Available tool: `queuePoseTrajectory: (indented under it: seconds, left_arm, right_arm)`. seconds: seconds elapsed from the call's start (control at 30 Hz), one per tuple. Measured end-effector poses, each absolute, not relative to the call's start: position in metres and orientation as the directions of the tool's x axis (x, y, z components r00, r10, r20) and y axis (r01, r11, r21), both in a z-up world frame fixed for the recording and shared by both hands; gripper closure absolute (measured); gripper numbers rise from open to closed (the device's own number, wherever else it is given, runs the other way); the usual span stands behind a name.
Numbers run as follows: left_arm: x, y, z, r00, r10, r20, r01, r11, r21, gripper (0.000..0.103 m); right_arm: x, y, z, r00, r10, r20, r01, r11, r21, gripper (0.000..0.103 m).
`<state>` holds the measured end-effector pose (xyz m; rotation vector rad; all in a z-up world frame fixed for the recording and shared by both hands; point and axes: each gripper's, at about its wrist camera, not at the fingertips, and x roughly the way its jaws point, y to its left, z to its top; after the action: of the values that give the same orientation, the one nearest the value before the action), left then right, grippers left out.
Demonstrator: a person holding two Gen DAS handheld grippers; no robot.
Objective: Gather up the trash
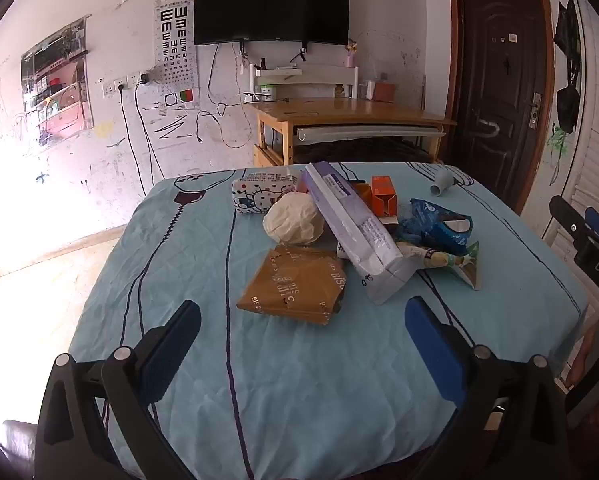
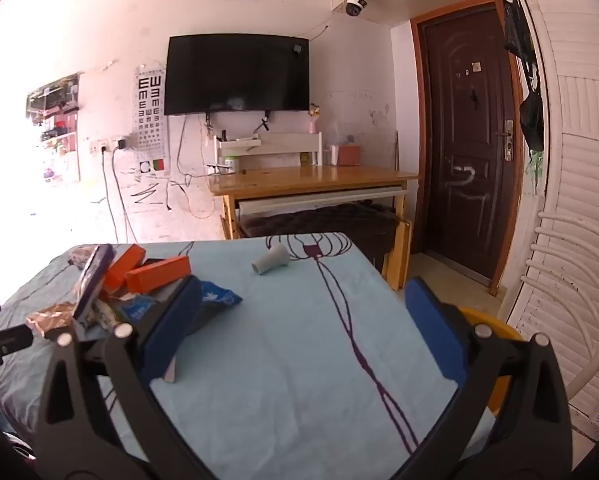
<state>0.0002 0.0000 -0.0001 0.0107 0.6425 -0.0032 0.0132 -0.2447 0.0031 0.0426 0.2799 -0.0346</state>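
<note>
Both pairs of fingers stand wide apart and hold nothing. Left gripper (image 1: 303, 344) hovers over the near edge of a table (image 1: 299, 400) covered in a pale blue cloth, tilted down toward a trash pile. Right gripper (image 2: 303, 328) hovers over bare cloth to the right of the pile, pointing closer to level.

Judging by this, collecting has not begun: every piece of trash lies on the table, and neither gripper touches any of it. A yellow rim (image 2: 495, 320) shows beyond the table's right edge, behind the right gripper's finger; it may be a bin, but too little shows to tell.

The pile sits at the table's middle. Nearest the left gripper lies a flat brown wrapper (image 1: 295, 284) with pale lettering. Behind the wrapper is a crumpled white wad (image 1: 293, 224), and behind that a cartoon-printed tissue pack (image 1: 259, 196). A long purple-and-white box (image 1: 351, 220) leans across the pile, just right of the wrapper. Right of the box are an open orange carton (image 1: 383, 196), a crinkled blue bag (image 1: 439, 224) and a torn green-and-white packet (image 1: 459, 262). A small grey tube (image 1: 441, 184) lies well apart from the pile, toward the table's far right corner.
</note>
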Motion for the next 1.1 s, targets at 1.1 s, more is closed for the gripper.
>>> queuePoseTrajectory:
  seconds: [1.1]
  left_arm:
    - [0.0021,0.0008,-0.007,0.794,-0.003,-0.609,0.007,1.0,0.005,0.006]
  right_arm:
    - [0.0135,-0.246,0.0028,0.964,-0.033,-0.266,0.046,0.998,0.046,0.006]
